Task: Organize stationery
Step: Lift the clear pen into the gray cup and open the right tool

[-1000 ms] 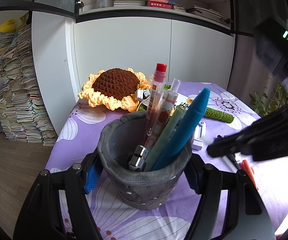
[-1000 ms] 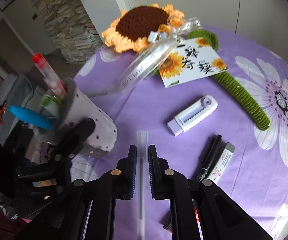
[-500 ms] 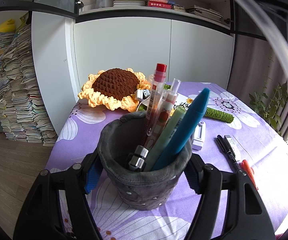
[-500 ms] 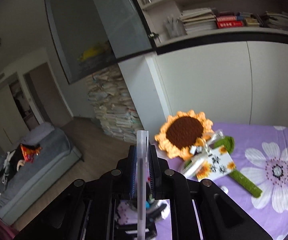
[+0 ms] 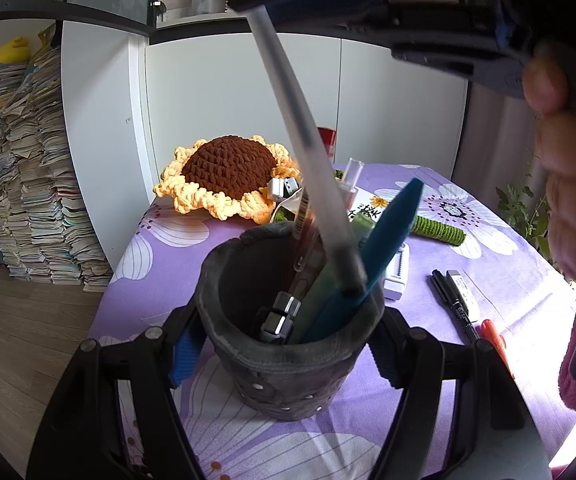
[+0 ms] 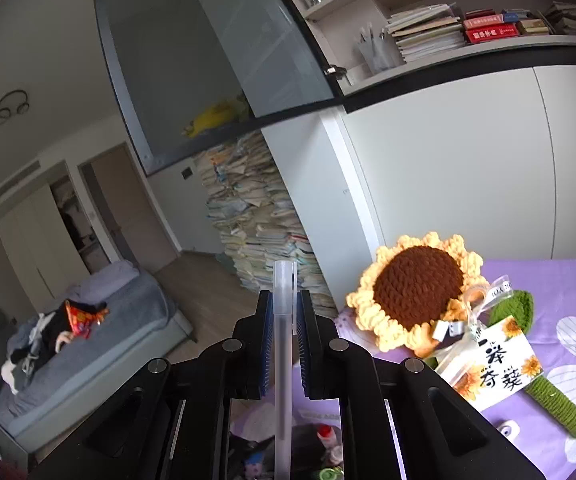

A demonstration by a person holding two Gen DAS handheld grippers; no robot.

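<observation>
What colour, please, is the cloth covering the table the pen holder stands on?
Purple with large white flowers; the tablecloth shows best in the left wrist view.

Left wrist view close behind pen holder [image 5: 288,344]; right wrist view higher, looking down; both show crochet sunflower [image 5: 228,176].

A home: bed [image 6: 88,320], bookshelves [image 6: 467,36], stacked books [image 5: 28,184], floral-clothed table [image 5: 507,272].

Grey pen holder [image 5: 288,376] (white-dotted) on purple tablecloth [image 5: 499,276] patterned with white flowers.
</observation>
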